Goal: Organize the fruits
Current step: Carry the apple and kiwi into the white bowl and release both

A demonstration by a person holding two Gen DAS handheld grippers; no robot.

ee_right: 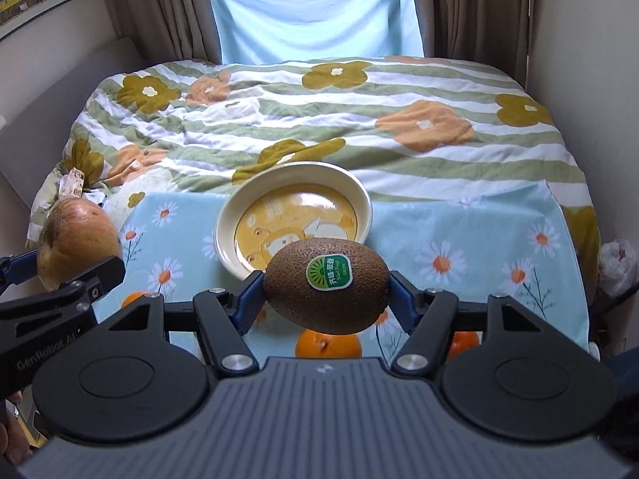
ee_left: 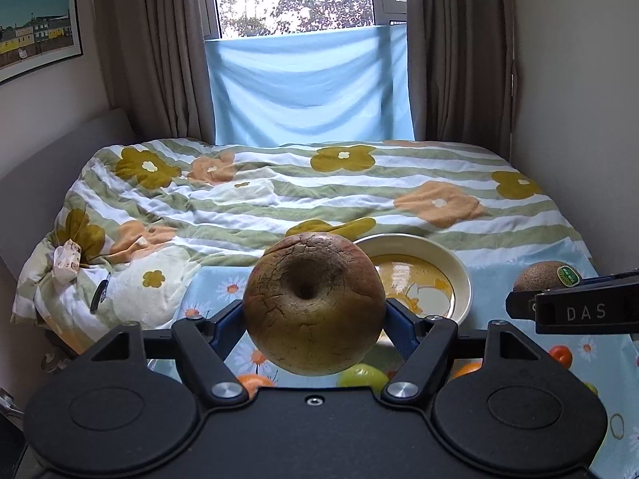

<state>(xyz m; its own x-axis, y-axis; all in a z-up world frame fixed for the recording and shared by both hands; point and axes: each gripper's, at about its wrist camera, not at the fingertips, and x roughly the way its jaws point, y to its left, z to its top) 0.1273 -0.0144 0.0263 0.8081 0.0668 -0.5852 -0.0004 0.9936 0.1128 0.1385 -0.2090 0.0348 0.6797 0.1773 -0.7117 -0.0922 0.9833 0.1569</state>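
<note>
Readable writing: "DAS" on the right gripper's finger in the left view, "GenRobot AI" on the left gripper body in the right view; green kiwi sticker reads "GREEN", the rest too small. Left gripper (ee_left: 314, 311) clamped about half-wide on a brown-yellow cracked apple (ee_left: 314, 304), held above the daisy cloth (ee_right: 459, 231). Right gripper (ee_right: 325, 293) likewise pinches a fuzzy brown kiwi (ee_right: 325, 285). Cream bear-print plate (ee_right: 361, 193) at 12 o'clock of the kiwi. Only the left view shows a green fruit (ee_left: 361, 375); oranges (ee_right: 328, 344) at 6 o'clock.
</note>
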